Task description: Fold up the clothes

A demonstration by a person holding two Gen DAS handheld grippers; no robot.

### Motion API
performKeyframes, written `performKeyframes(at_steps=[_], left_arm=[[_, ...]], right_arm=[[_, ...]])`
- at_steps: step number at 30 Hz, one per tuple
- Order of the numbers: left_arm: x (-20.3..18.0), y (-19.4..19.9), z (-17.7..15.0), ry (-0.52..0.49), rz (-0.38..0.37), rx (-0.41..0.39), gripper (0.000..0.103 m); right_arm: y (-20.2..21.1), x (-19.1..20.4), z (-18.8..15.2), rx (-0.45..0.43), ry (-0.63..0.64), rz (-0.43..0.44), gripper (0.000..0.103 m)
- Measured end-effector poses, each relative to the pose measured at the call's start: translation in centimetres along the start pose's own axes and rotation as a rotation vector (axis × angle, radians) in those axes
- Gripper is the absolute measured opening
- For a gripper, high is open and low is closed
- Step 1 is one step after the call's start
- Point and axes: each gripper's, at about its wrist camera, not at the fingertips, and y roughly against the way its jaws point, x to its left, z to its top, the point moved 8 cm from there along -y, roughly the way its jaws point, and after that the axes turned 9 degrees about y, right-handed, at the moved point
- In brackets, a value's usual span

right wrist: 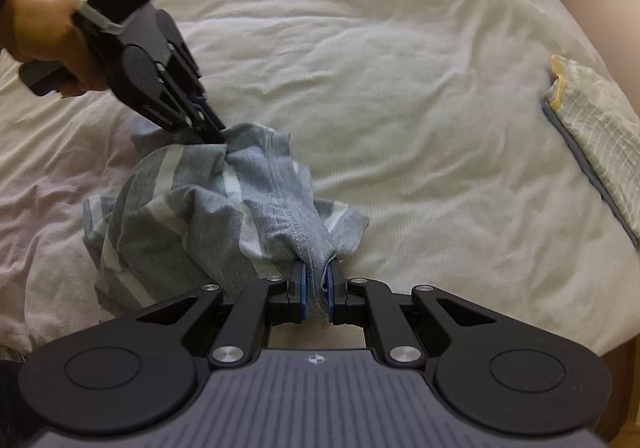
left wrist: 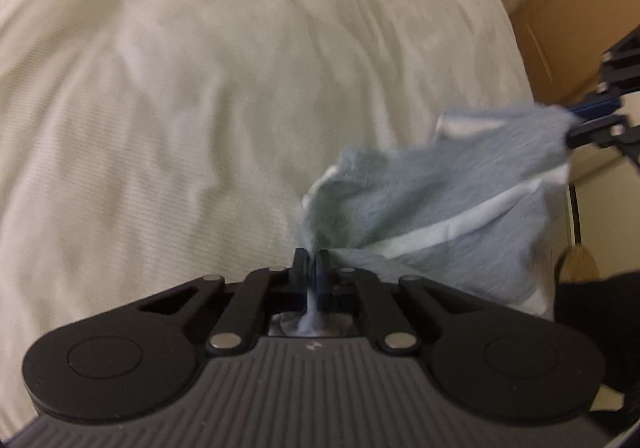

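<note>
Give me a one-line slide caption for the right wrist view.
Both tools, right and left, pinch a bunched grey striped garment over a cream bedspread.

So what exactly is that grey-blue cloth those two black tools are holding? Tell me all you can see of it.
The garment looks like soft grey-blue knit with pale stripes and a stitched hem; what kind of garment it is I cannot tell. It is crumpled, not yet folded. The left gripper pinches one bunched part and the right gripper clamps the hem between its fingers. The rest sags onto the cream bedspread.
</note>
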Motion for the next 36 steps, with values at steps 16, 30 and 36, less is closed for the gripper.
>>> performKeyframes(at_steps=[16, 30, 36], left_arm=[[3.7, 28.5, 4.6, 0.302, 0.465, -0.559, 0.0], [0.6, 15.8, -5.8, 0.407, 0.402, -0.308, 0.009], [-0.5, 11.8, -5.2, 0.456, 0.326, -0.312, 0.026]], right_arm=[[9.4, -11.5, 18.2, -0.477, 0.159, -0.093, 0.0], [-2.8, -2.6, 11.3, -0.173, 0.083, 0.173, 0.029], [-8.6, -1.3, 11.2, -0.092, 0.045, 0.213, 0.048]])
